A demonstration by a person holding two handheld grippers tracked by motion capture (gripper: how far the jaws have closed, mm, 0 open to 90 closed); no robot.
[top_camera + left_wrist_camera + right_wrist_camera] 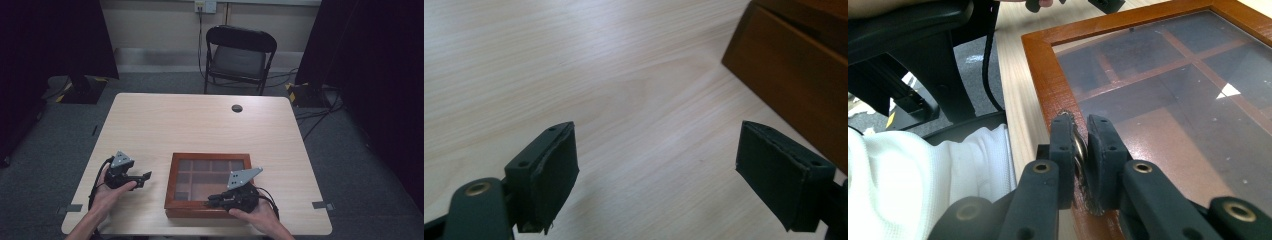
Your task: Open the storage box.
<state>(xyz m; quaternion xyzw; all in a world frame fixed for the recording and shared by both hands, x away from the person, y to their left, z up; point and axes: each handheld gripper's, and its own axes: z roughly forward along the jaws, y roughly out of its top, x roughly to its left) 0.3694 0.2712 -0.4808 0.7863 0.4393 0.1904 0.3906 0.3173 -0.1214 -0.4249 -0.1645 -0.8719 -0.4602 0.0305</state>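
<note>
The right gripper (214, 201) sits at the near edge of the wooden box (172, 172), and in the right gripper view its jaws are pinched nearly together on a small metal latch (1079, 149) sticking up at the box's front frame, so it's clamped on that little piece. The left gripper (147, 176) is off to the left of the box, near it but not touching, held just over the bare table (200, 125); in the left gripper view its two black pads (559, 170) are spread wide with nothing but tabletop between them, and the box's dark brown side wall fills the upper right corner. The box itself sits toward the near middle of the light wood table, lid closed as far as I can tell, with a glass top (1188, 90) you can look through to see wooden dividers making several compartments. A white sleeve (923, 190) shows at the lower left of the right gripper view. Behind the table there's a black folding chair (239, 55), well apart from everything.
</note>
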